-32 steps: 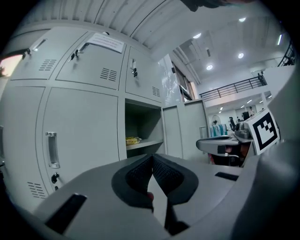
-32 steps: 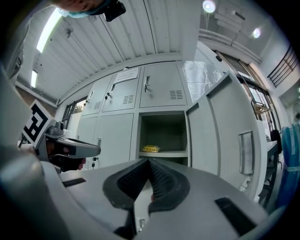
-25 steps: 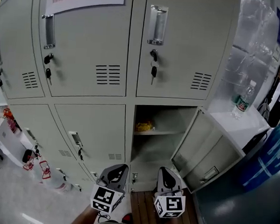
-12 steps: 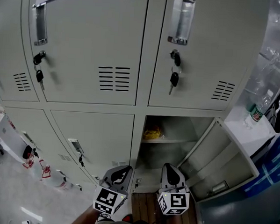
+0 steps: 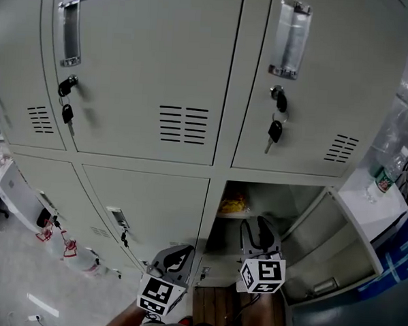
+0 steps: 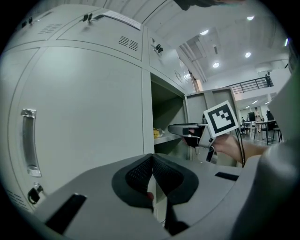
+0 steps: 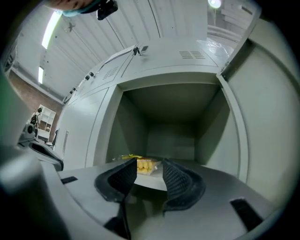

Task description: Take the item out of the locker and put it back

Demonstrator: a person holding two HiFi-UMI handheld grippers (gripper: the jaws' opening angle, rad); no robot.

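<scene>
The item is a yellow snack packet (image 5: 233, 207) lying on the shelf inside the open lower locker (image 5: 257, 196). In the right gripper view the packet (image 7: 145, 165) shows just beyond the jaw tips, on the shelf. My right gripper (image 5: 258, 226) is held at the locker's mouth. Its jaws (image 7: 150, 168) have just been opening and stand open with nothing between the pads. My left gripper (image 5: 175, 256) hangs lower left, in front of the closed neighbouring door, and its jaws (image 6: 153, 164) are shut and empty. The left gripper view also shows the right gripper (image 6: 187, 131) beside the packet (image 6: 157, 133).
The locker's door (image 5: 332, 251) swings out to the right. Keys (image 5: 274, 132) hang from the closed locker above. A water bottle (image 5: 384, 176) stands on a white ledge at the right, over a blue bin (image 5: 400, 251). Small things (image 5: 50, 233) lie on the floor at the left.
My right gripper has moved forward and up to the open locker, and its jaws have gone from shut to open. The left gripper shifted slightly. The head view has drawn closer to the lockers.
</scene>
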